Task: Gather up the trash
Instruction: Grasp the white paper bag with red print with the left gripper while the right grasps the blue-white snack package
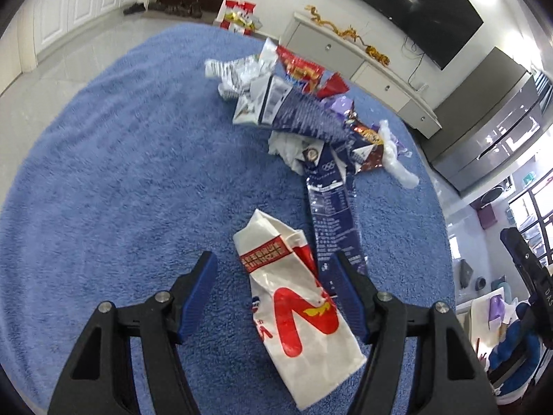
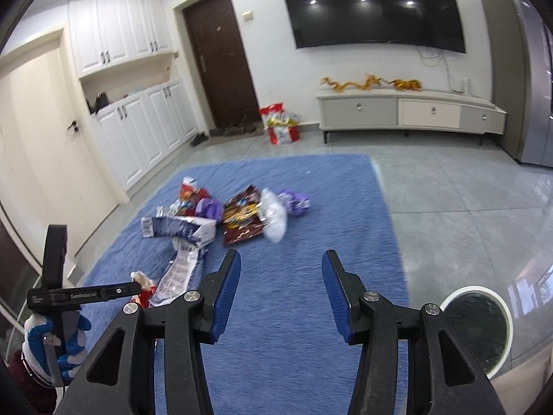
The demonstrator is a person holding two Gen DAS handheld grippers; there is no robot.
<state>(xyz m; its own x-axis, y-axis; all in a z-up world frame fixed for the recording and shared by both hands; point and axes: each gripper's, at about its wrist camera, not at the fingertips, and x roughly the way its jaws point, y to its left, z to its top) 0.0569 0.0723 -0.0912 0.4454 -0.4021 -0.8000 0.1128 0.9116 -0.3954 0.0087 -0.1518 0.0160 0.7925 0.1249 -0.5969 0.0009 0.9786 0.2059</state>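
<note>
A blue rug [image 1: 121, 180] carries a heap of trash [image 1: 297, 103]: crumpled foil wrappers, a dark blue carton, a brown snack bag and clear plastic. A white wrapper with red print [image 1: 297, 301] lies nearest. My left gripper [image 1: 274, 263] is open, low over the rug, its fingers either side of that white wrapper without closing on it. A long dark blue wrapper [image 1: 331, 214] lies beside the right finger. My right gripper [image 2: 280, 263] is open and empty above the rug, short of the heap [image 2: 238, 214]. The left gripper shows at the right wrist view's lower left [image 2: 86, 294].
A white round bin with a dark liner [image 2: 478, 325] stands on the tiled floor right of the rug [image 2: 311, 294]. A TV cabinet [image 2: 408, 110], white cupboards [image 2: 138, 131], a brown door [image 2: 221, 58] and a red bag [image 2: 281, 124] line the far walls.
</note>
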